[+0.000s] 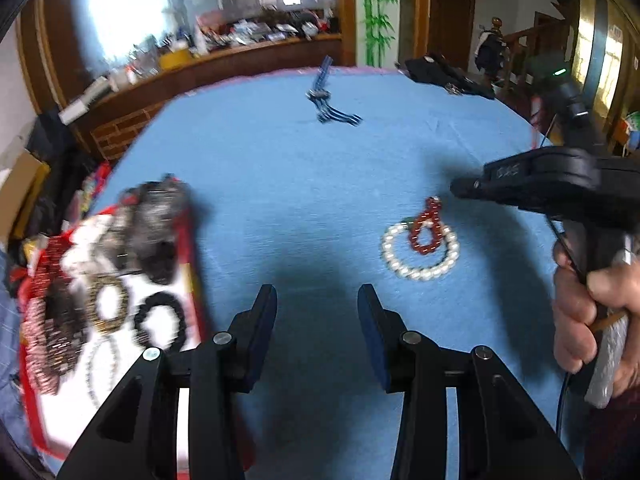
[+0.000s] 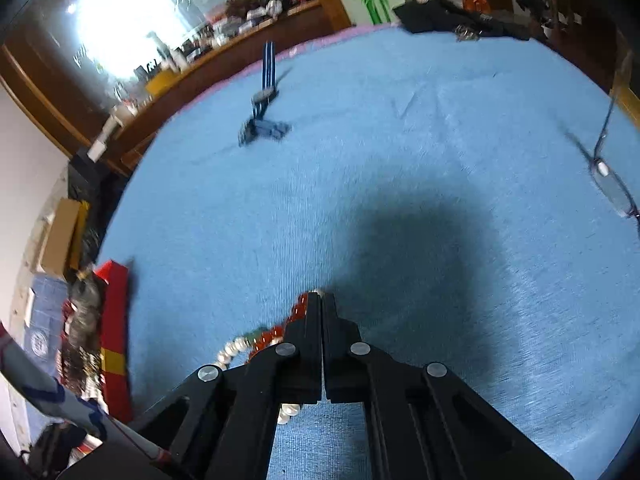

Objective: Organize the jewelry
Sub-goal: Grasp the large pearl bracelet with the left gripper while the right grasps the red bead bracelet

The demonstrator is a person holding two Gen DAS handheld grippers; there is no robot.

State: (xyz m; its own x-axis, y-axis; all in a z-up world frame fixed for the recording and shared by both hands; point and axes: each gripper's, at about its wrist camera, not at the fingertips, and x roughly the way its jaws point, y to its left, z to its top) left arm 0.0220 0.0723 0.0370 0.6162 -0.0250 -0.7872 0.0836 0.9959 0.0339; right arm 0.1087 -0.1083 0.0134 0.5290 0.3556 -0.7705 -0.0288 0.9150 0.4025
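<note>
A desk (image 1: 280,184) covered in blue cloth is filling both views. A red box (image 1: 188,240) is sitting at its left edge, holding blurred bracelets and beads. A pearl bracelet (image 1: 420,268) is lying on the cloth to the right, with a red bead bracelet (image 1: 426,228) resting across its top. The left hand-held gripper (image 1: 318,300) is hovering over bare cloth, jaws apart and empty. The right hand-held gripper (image 2: 322,298), gripped by a hand (image 1: 588,312), is sitting closed beside the red beads; whether it is pinching them is unclear.
</note>
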